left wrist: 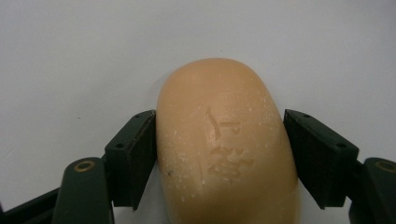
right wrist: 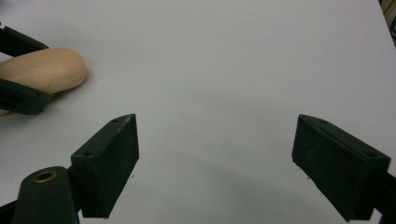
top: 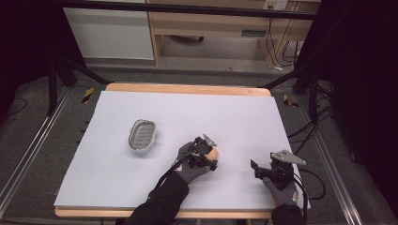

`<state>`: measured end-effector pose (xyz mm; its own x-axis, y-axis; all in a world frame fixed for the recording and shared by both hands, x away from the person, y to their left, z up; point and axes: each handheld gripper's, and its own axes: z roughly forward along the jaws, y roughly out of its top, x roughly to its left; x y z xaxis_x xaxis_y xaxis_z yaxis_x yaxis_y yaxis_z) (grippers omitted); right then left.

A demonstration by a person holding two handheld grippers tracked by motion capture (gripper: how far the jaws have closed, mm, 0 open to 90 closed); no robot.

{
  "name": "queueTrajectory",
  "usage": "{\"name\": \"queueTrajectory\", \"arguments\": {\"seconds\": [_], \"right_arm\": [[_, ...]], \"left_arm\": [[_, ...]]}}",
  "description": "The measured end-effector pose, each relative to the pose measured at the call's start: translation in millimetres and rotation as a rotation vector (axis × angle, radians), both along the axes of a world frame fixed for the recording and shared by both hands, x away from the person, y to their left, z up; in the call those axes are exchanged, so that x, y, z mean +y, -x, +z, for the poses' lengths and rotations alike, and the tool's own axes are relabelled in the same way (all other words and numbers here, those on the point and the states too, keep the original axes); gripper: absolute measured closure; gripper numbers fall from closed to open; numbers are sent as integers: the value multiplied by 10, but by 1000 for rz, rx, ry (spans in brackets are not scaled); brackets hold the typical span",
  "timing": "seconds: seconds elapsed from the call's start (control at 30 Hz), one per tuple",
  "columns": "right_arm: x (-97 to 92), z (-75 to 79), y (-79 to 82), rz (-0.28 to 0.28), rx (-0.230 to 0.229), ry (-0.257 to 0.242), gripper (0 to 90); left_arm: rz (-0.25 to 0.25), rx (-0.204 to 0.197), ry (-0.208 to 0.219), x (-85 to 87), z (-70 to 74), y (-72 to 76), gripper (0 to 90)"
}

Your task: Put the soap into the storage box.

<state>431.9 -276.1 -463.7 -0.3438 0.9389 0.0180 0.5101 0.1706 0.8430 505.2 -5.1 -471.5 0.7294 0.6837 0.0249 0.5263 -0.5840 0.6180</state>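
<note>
Soap [left wrist: 227,149], a tan bar stamped with characters, lies on the white surface [top: 234,117] clamped between the jaws of the left claw [left wrist: 219,154]. Beside it to the right, the right claw [right wrist: 215,163] rests with jaws wide apart, holding nothing. Farther back left sits a metal soap dish [top: 142,135].

We see a peach-tan soap [left wrist: 226,149] stamped with raised characters and flecked with white specks, between black jaws; a silver-grey dish [top: 142,135] with a ribbed inner grid; a pale lavender-white sheet [top: 187,117] over a light wood table [top: 187,88]; and grey gloves [top: 190,169]
</note>
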Motion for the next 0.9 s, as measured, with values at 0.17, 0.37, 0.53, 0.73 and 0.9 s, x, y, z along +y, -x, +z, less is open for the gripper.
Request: {"name": "queueTrajectory", "arguments": {"seconds": [0.17,0.37,0.53,0.73,0.9], "right_arm": [[-6,-7,-7,1,-6,10,147],[-8,-10,-11,0,-6,13,145],[-8,-1,-5,-2,-3,3,144],[-7,-6,-8,0,-3,8,143],[-17,-8,-8,-2,-3,6,143]], "left_arm": [[6,8,0,-6,4,-4,282],[17,20,-8,-19,15,-15,290],[25,20,-8,-26,19,-15,309],[27,6,3,-6,25,-7,315],[24,-1,33,36,72,25,316]]}}
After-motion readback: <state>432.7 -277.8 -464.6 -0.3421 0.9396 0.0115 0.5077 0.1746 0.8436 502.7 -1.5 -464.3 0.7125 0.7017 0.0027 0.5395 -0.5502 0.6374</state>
